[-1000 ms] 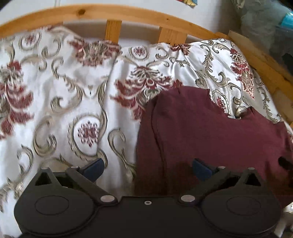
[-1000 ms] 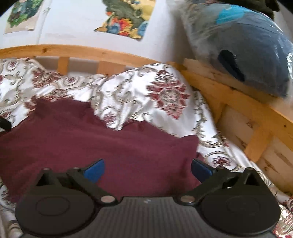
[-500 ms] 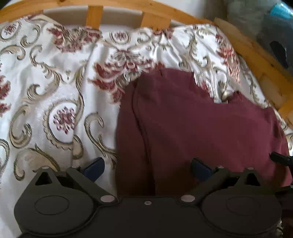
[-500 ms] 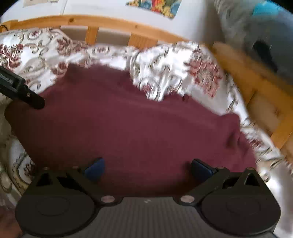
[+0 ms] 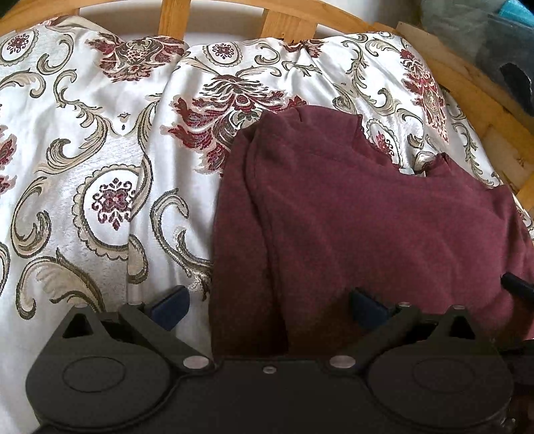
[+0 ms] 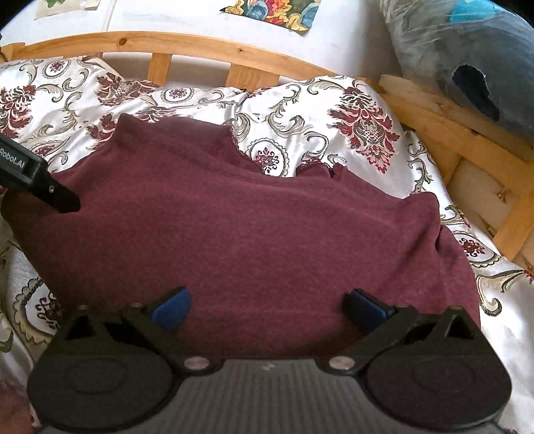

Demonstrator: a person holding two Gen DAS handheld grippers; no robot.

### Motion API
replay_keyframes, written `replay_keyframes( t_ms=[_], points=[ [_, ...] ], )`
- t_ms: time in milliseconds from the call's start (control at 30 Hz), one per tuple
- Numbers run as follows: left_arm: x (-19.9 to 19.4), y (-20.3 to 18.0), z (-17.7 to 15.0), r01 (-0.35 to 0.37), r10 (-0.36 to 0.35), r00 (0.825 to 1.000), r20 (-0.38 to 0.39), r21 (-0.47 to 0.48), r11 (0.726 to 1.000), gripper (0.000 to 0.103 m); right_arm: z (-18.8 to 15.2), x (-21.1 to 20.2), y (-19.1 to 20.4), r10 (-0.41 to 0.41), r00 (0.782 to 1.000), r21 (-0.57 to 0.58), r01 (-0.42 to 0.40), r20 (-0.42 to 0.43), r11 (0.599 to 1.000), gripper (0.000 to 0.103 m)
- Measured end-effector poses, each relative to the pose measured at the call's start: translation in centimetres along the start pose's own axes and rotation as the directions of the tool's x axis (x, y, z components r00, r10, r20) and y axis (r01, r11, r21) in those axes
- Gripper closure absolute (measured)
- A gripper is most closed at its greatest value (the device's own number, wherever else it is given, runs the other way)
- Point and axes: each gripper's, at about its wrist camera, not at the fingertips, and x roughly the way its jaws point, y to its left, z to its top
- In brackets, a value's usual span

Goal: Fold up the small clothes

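A maroon garment lies spread on the patterned bedspread, with a lace-trimmed neckline at its far edge. In the left wrist view the garment fills the right half, with a fold running along its left side. My left gripper is open over the garment's near left edge, one pad over the bedspread. Its finger also shows in the right wrist view. My right gripper is open and empty, low over the garment's near edge.
A curved wooden bed rail runs behind the bedspread, with slats on the right. A plastic-wrapped grey bundle rests above the rail at the right. Pictures hang on the white wall.
Both grippers have shifted over the garment and both stay open. The left gripper's finger now shows at the left of the right wrist view, over the garment.
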Motion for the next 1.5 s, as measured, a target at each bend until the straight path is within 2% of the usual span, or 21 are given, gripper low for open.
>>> replay_keyframes(
  t_ms=[467, 633, 800, 900, 1000, 1067, 1100, 1133, 1167, 1267, 1333, 1367, 1500],
  points=[
    [0.3, -0.1, 0.0, -0.016, 0.016, 1.000, -0.004, 0.015, 1.000, 0.000, -0.1, 0.0, 0.2, -0.009, 1.000, -0.005, 0.009, 0.005, 1.000, 0.000],
    [0.6, -0.1, 0.5, -0.019, 0.019, 0.999, -0.039, 0.010, 1.000, 0.000, -0.2, 0.2, -0.5, 0.015, 1.000, 0.047, -0.014, -0.006, 0.999, 0.000],
    [0.4, 0.0, 0.9, -0.015, 0.014, 0.998, -0.064, -0.015, 1.000, 0.003, -0.1, 0.2, -0.5, 0.014, 1.000, 0.049, -0.013, -0.008, 0.999, 0.000],
    [-0.1, -0.1, 0.9, -0.012, 0.010, 0.997, -0.075, -0.034, 0.999, 0.016, -0.1, 0.2, -0.6, 0.021, 1.000, 0.053, -0.020, -0.014, 0.998, 0.000],
    [-0.6, -0.5, 1.2, -0.053, 0.045, 0.995, -0.088, -0.090, 0.994, 0.033, 0.1, 0.4, -0.7, 0.030, 0.999, 0.060, -0.029, -0.026, 0.998, 0.000],
    [-1.0, -1.5, 1.3, -0.100, 0.091, 0.993, -0.077, -0.119, 0.988, 0.051, 0.3, 0.5, -0.7, 0.033, 0.999, 0.057, -0.031, -0.036, 0.998, 0.000],
    [-1.1, -2.2, 1.3, -0.125, 0.117, 0.990, -0.072, -0.107, 0.986, 0.056, 0.4, 0.5, -0.8, 0.037, 0.998, 0.055, -0.035, -0.043, 0.998, 0.000],
    [-1.3, -3.3, 1.4, -0.157, 0.153, 0.987, -0.057, -0.079, 0.984, 0.070, 0.5, 0.5, -0.9, 0.040, 0.998, 0.053, -0.038, -0.048, 0.998, 0.000],
    [-1.6, -4.1, 1.4, -0.185, 0.184, 0.982, -0.039, -0.048, 0.981, 0.078, 0.7, 0.5, -1.1, 0.049, 0.997, 0.059, -0.046, -0.056, 0.997, 0.000],
    [-2.5, -6.6, 1.8, -0.242, 0.241, 0.970, 0.016, 0.036, 0.970, 0.083, 1.4, 0.2, -2.3, 0.105, 0.992, 0.096, -0.097, -0.074, 0.991, 0.000],
    [-3.3, -7.8, 2.2, -0.239, 0.236, 0.970, 0.056, 0.066, 0.969, 0.085, 1.8, -0.7, -3.7, 0.135, 0.991, 0.130, -0.131, -0.018, 0.983, 0.000],
    [-3.8, -8.4, 2.5, -0.231, 0.225, 0.971, 0.079, 0.084, 0.969, 0.085, 2.0, -1.2, -4.4, 0.123, 0.992, 0.142, -0.125, 0.023, 0.982, 0.000],
    [-5.9, -12.3, 3.9, -0.173, 0.132, 0.973, 0.187, 0.226, 0.959, 0.087, 2.9, -2.3, -8.0, -0.033, 0.992, 0.208, 0.007, 0.120, 0.978, 0.000]
  ],
)
